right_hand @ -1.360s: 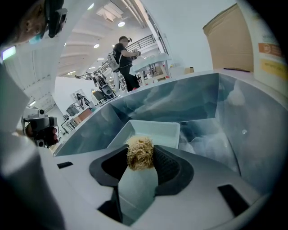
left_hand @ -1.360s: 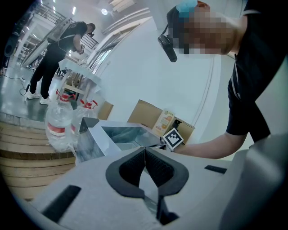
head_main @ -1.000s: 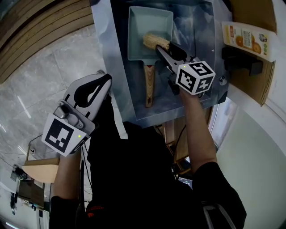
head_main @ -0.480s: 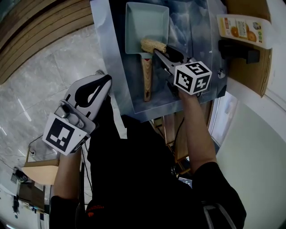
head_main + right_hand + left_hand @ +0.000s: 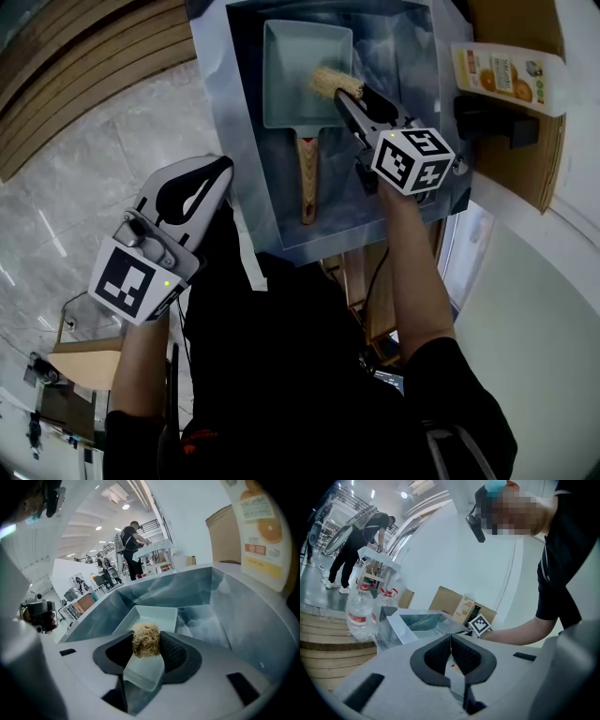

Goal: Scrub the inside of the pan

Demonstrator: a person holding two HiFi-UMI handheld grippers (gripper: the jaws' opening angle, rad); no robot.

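- Now the pan (image 5: 295,66) lies flat in the sink (image 5: 412,56), its wooden handle pointing back toward the person.
- A straw-coloured scrubber (image 5: 333,82) sits against the pan's right wall, pinched between the jaws of the right gripper (image 5: 349,96).
- Likely trouble: nothing steadies the pan, so a hard stroke could skid it. This near the rim, the scrubber could also ride over the edge.
- Right arm reaches forward over the sink, gripper angled down and leftward.
- Left gripper (image 5: 221,167) hangs outside the sink, jaws closed on nothing.
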